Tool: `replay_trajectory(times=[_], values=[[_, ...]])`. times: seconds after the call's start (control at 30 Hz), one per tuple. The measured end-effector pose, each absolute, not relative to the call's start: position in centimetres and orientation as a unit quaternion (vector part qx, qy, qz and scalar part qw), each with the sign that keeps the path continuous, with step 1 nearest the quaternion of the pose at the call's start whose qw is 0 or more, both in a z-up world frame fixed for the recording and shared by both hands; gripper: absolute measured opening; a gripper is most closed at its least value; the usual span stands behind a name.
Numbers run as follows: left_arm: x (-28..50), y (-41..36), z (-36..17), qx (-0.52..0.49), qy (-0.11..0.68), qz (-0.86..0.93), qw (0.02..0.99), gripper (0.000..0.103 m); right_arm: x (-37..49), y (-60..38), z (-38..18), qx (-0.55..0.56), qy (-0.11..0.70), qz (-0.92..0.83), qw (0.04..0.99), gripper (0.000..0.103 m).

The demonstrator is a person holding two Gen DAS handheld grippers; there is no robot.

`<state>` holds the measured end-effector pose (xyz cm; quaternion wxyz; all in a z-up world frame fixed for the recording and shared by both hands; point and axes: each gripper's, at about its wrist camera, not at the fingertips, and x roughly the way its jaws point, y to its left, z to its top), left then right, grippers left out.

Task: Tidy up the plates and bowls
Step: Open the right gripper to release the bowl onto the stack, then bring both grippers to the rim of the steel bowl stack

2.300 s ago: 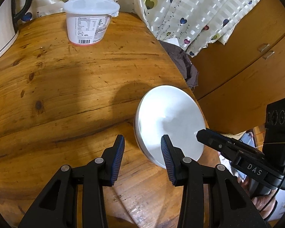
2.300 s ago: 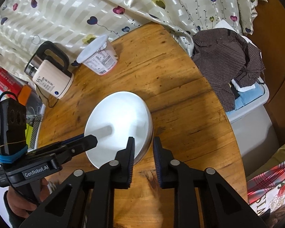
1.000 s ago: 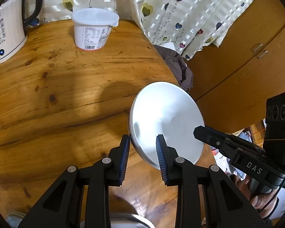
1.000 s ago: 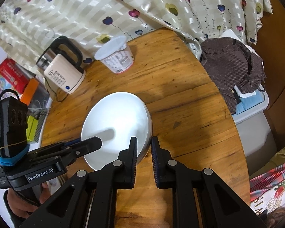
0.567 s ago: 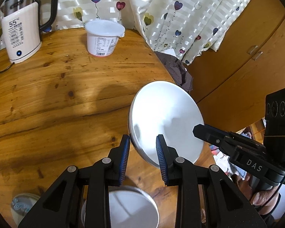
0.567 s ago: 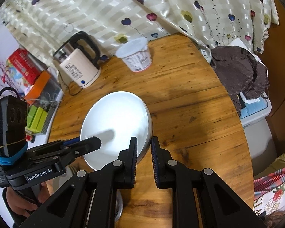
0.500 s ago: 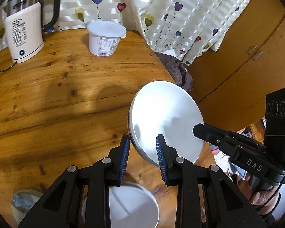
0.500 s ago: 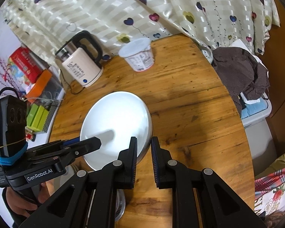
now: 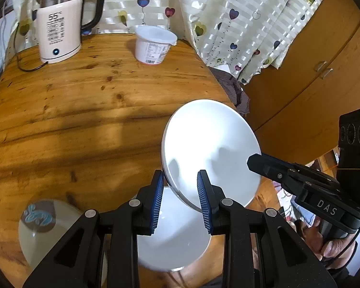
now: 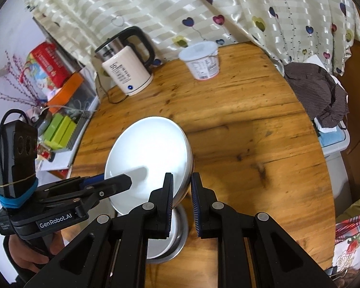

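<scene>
Left gripper (image 9: 180,200) and right gripper (image 10: 182,198), each clamped on opposite rims of white plate (image 9: 211,148), held above table (image 9: 84,110); stiff, glossy, likely slippery, breakable.

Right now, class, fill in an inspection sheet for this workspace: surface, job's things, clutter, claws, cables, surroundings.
Surface: round wooden table, knotty, bare in the middle.
Job's things: white plate held tilted above the table; white bowl beneath it; rabbit-print plate at the near edge.
Clutter: kettle; lidded white tub.
Claws: left claw and right claw each shut on the white plate's rim, on opposite sides.
Cables: kettle cord trailing on the table.
Surroundings: heart-print curtain; brown cloth on a bin; wooden cabinet.
</scene>
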<state>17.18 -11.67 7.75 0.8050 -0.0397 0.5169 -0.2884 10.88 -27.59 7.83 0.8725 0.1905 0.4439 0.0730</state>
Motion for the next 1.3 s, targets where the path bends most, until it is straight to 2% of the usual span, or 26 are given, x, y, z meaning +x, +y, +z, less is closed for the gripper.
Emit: replay_trajectory(times=[0.47,1.3], values=[[14.2,-8.3,6.2,-0.047,0.534,-0.259,0.803,0.030,8.9,-24.2,6.2,0.188,0.467,0.100,0.858,0.015],[12.0,-7.9,3.0,-0.033,0.557,-0.236,0.796,0.030,8.2,-23.8,2.3,0.207,0.512,0.110,0.827,0.015]])
